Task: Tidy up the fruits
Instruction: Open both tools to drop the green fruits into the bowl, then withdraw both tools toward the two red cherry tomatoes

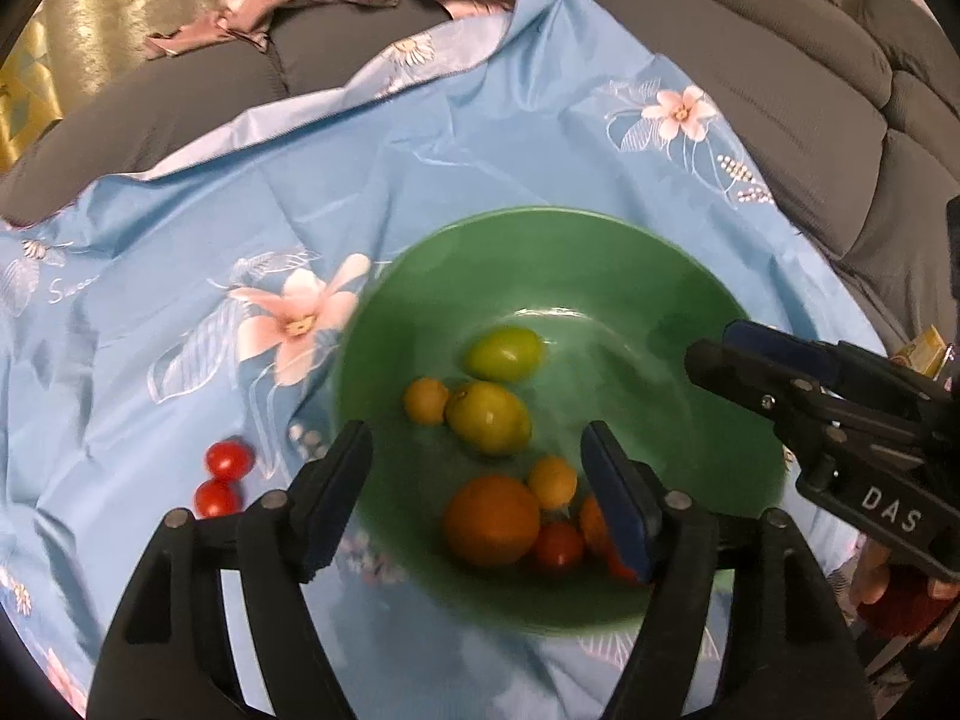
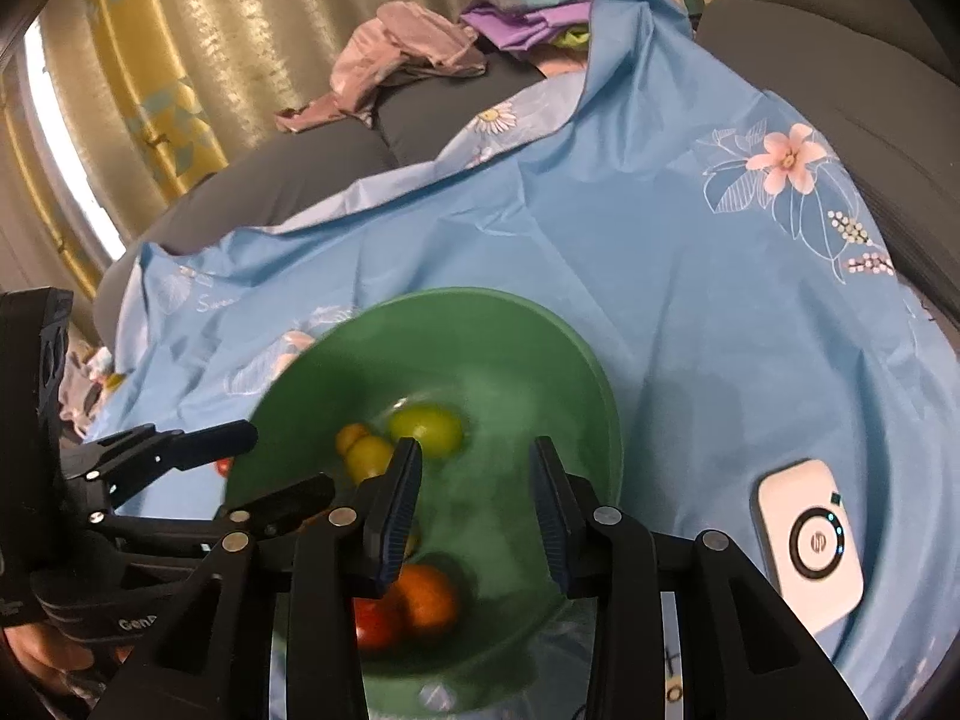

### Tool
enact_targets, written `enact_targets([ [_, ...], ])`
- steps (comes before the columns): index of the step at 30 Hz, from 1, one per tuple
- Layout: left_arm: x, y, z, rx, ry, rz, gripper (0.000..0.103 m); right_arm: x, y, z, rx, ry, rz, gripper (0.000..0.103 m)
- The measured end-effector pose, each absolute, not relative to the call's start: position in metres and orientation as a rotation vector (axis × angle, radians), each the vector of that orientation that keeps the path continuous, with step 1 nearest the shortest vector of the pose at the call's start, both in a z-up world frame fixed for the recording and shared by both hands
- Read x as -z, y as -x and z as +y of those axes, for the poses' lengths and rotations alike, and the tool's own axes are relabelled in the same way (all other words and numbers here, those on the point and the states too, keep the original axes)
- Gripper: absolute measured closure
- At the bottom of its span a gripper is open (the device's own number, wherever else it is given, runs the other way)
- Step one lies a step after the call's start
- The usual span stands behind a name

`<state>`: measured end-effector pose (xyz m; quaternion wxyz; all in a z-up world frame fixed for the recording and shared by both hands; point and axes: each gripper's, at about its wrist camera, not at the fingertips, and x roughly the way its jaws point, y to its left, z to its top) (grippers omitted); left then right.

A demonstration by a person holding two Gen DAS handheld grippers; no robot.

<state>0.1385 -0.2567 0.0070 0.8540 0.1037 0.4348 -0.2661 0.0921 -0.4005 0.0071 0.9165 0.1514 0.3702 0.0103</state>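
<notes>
Jaws of left gripper (image 1: 477,438) spread wide over the near side of the green bowl (image 1: 540,216), gripping nothing. Right gripper (image 2: 474,456) set narrower, pads apart and empty, above the same bowl. Inside, nearest: large orange (image 1: 491,521) touching a red tomato (image 1: 558,545) and a small yellow fruit (image 1: 552,482). Farther in: two yellow-green lemons (image 1: 489,417), glossy, with another small yellow fruit (image 1: 425,399) alongside. Outside the bowl's left rim, two cherry tomatoes (image 1: 227,459) touching on the blue floral cloth (image 1: 480,138). Beyond, grey sofa (image 1: 780,90).
</notes>
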Motion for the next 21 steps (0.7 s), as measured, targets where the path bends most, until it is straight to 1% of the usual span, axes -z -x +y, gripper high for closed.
enact_targets([
  [8,-0.024,-0.084,-0.201,0.462,-0.184,0.866,0.020,-0.014,-0.053,-0.382,-0.126,-0.348,0.743,0.066],
  [11,-0.020,-0.064,-0.176,0.397,-0.166,0.856,0.018,-0.018,-0.040,-0.371,-0.174,-0.334,0.734,0.066],
  [17,-0.003,-0.028,-0.126,0.289,-0.150,0.904,0.018,-0.018,-0.023,-0.344,-0.253,-0.282,0.752,0.065],
  [21,0.004,-0.012,-0.096,0.243,-0.107,0.924,0.015,-0.016,-0.019,-0.322,-0.299,-0.245,0.779,0.065],
])
